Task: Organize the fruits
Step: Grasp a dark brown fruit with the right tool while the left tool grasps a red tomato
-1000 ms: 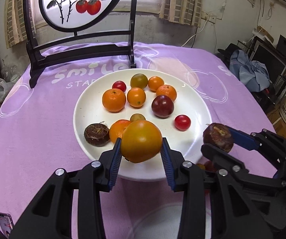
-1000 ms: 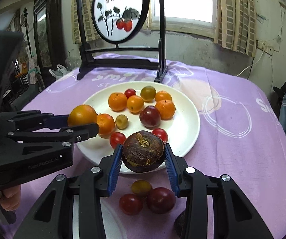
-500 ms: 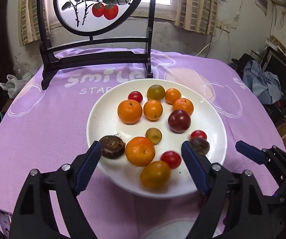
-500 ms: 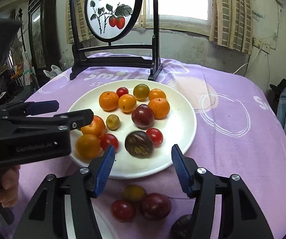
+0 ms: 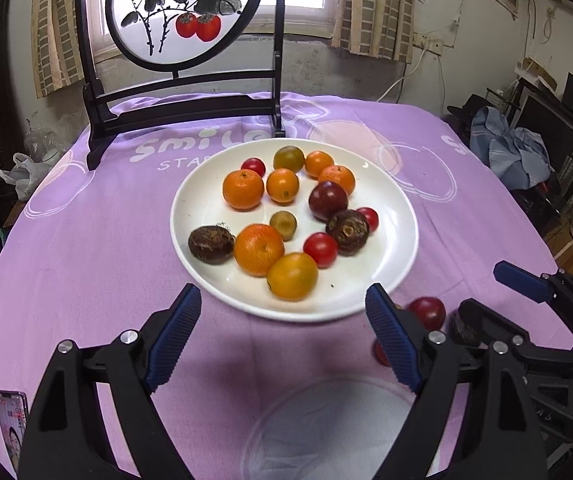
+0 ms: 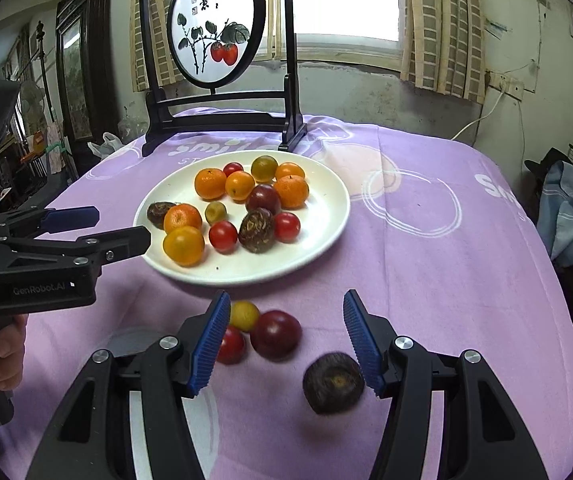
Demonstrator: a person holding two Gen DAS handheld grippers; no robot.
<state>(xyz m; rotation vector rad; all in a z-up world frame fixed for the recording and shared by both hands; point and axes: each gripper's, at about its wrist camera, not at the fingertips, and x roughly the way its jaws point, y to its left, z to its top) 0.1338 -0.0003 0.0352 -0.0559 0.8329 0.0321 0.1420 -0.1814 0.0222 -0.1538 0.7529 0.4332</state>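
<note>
Collecting the loose fruit from the purple tablecloth (image 6: 426, 240) onto the white plate (image 6: 326, 216) looks like the step in hand; judged roughly three-quarters done, since most fruit sits on the plate and four pieces lie off it.

Advice for the pick: take one piece at a time, centre it between the pads, close gently because these skins look soft, and lift clear of the plate's near rim before setting down in the bare right part.

Plate: mid-cloth, in front of the painted screen stand (image 6: 222, 80). Its load includes mandarins, cherry tomatoes, and two brown water chestnuts.

Right gripper (image 6: 286, 340): jaws wide apart, holding nothing, hovering over the near edge of the cloth.
Left gripper (image 5: 282, 336): likewise spread and empty, just short of the plate's near rim.

Loose fruit, near edge, between plate and right gripper:
- dark brown chestnut (image 6: 332, 382), just beside the right pad; contact cannot be judged.
- dark red plum (image 6: 276, 334), between the pads, best placed for the pick.
- red cherry tomato (image 6: 232, 346), against the left pad.
- yellow tomato (image 6: 244, 314), behind it.
</note>
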